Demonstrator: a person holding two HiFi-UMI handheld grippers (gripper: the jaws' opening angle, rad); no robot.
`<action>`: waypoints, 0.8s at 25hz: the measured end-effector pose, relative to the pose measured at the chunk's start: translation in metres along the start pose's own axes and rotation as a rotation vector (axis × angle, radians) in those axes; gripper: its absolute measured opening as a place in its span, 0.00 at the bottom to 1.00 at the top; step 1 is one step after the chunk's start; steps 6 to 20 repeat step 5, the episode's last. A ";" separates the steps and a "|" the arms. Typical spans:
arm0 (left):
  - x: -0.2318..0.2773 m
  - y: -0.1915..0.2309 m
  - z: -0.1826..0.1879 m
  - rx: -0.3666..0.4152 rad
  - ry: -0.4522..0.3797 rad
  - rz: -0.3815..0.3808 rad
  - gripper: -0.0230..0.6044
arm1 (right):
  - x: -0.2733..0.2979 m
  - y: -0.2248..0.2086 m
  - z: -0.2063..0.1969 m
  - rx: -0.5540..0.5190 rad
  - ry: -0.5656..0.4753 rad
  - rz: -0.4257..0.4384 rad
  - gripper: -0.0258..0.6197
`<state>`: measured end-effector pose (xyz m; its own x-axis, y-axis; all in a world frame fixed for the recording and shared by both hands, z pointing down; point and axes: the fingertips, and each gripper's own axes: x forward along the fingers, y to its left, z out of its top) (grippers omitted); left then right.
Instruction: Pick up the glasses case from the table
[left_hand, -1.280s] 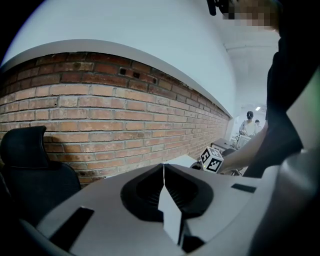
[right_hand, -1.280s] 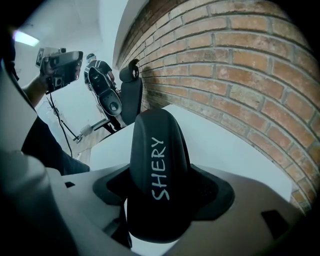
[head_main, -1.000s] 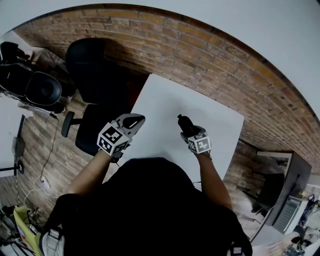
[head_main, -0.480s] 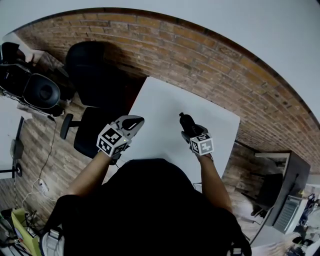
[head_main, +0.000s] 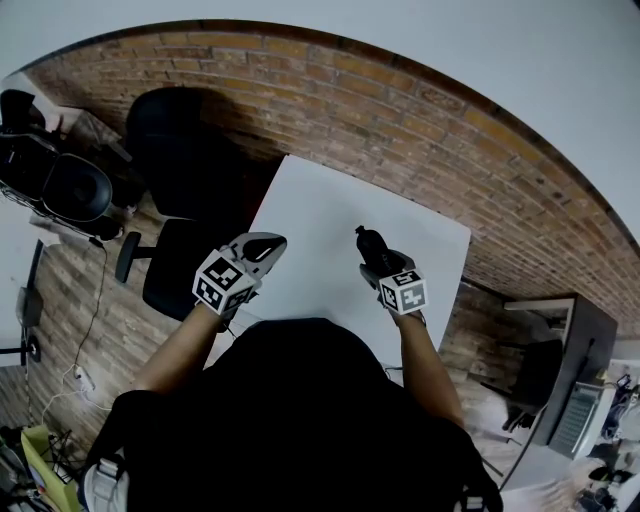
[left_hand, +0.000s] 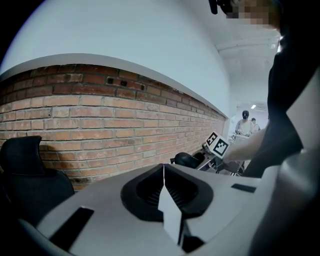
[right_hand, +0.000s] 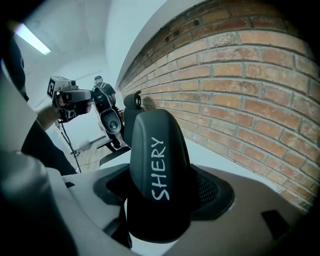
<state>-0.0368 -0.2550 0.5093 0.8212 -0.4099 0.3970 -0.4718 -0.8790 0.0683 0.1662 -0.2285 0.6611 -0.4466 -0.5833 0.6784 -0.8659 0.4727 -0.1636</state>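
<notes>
The glasses case (right_hand: 159, 170) is black, with "SHERY" written on it in white. My right gripper (right_hand: 161, 192) is shut on it, and the case sticks out past the jaws. In the head view the case (head_main: 367, 243) is held by the right gripper (head_main: 378, 262) over the white table (head_main: 320, 215). My left gripper (head_main: 262, 243) hovers at the table's left edge. Its jaws meet in the left gripper view, so the left gripper (left_hand: 163, 176) is shut on nothing. That view also catches the case (left_hand: 187, 160) off to the right.
A brick wall (head_main: 400, 120) runs behind the table. Black office chairs (head_main: 185, 140) stand to the table's left, with dark equipment (head_main: 70, 185) farther left. A desk (head_main: 565, 385) is at the right. People stand in the distance (right_hand: 102, 95).
Both grippers keep nearly the same places, the right one still shut on the case. Only the head view has shifted a little.
</notes>
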 end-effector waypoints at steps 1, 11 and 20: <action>0.000 -0.003 0.000 0.000 -0.001 -0.003 0.06 | -0.004 0.001 0.000 -0.001 -0.005 -0.001 0.57; -0.002 -0.016 -0.002 0.007 -0.003 -0.009 0.06 | -0.017 0.008 -0.003 -0.010 -0.020 0.001 0.57; -0.002 -0.016 -0.002 0.007 -0.003 -0.009 0.06 | -0.017 0.008 -0.003 -0.010 -0.020 0.001 0.57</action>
